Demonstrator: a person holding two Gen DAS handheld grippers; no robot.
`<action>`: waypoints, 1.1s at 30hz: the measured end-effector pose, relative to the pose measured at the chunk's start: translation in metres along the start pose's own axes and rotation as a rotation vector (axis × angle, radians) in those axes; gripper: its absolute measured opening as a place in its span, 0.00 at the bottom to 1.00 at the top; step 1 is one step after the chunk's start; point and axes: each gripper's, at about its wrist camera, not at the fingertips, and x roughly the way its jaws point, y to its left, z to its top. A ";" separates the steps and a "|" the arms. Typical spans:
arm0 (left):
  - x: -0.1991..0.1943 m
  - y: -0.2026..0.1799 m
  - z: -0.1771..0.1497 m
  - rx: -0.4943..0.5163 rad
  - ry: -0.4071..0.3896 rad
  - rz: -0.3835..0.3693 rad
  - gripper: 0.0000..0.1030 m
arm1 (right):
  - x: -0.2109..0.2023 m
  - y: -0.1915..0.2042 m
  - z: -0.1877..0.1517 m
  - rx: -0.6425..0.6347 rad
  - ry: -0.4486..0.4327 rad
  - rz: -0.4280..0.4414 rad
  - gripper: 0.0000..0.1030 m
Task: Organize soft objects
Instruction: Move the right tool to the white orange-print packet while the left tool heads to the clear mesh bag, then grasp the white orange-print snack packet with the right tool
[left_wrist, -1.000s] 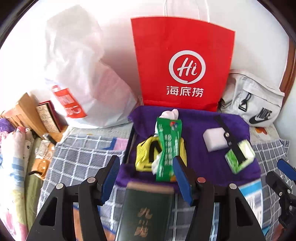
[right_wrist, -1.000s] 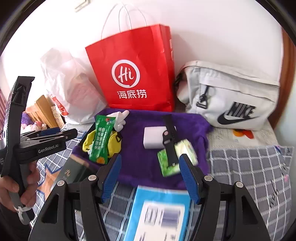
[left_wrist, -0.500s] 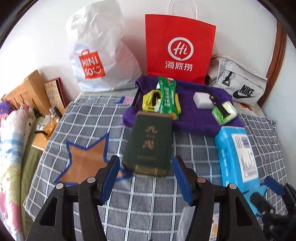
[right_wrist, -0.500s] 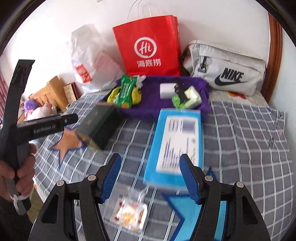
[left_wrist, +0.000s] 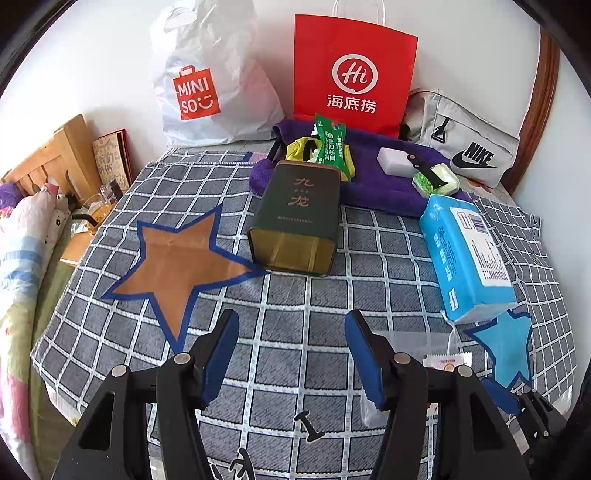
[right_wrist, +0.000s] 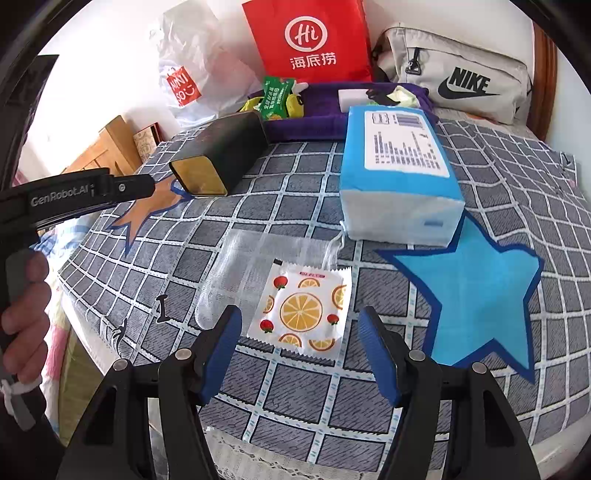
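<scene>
Left gripper (left_wrist: 291, 350) hangs low in its frame, jaws apart, nothing between them but the checked cloth (left_wrist: 295, 295). Right gripper (right_wrist: 299, 347) also stands apart and empty, its tips flanking the near edge of a fruit-print sachet (right_wrist: 303, 310) at bottom centre. Just above it, right of centre, the blue tissue pack (right_wrist: 399, 177) lies with one end touching the blue star (right_wrist: 480, 295). The dark green tin (left_wrist: 295, 214) lies on its side mid-frame, its corner on a point of the brown star (left_wrist: 177, 258). Up top, a purple towel (left_wrist: 384, 188) carries small items, including a green snack packet (left_wrist: 330, 142).
</scene>
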 end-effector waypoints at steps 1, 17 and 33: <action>0.000 0.001 -0.003 -0.004 0.000 -0.002 0.56 | 0.001 -0.001 -0.001 0.007 -0.001 0.002 0.65; 0.023 0.015 -0.021 -0.035 0.057 -0.017 0.56 | 0.026 0.005 -0.008 0.042 -0.037 -0.062 0.74; 0.021 0.002 -0.027 -0.007 0.067 -0.037 0.56 | 0.016 -0.007 -0.002 0.054 -0.071 -0.049 0.13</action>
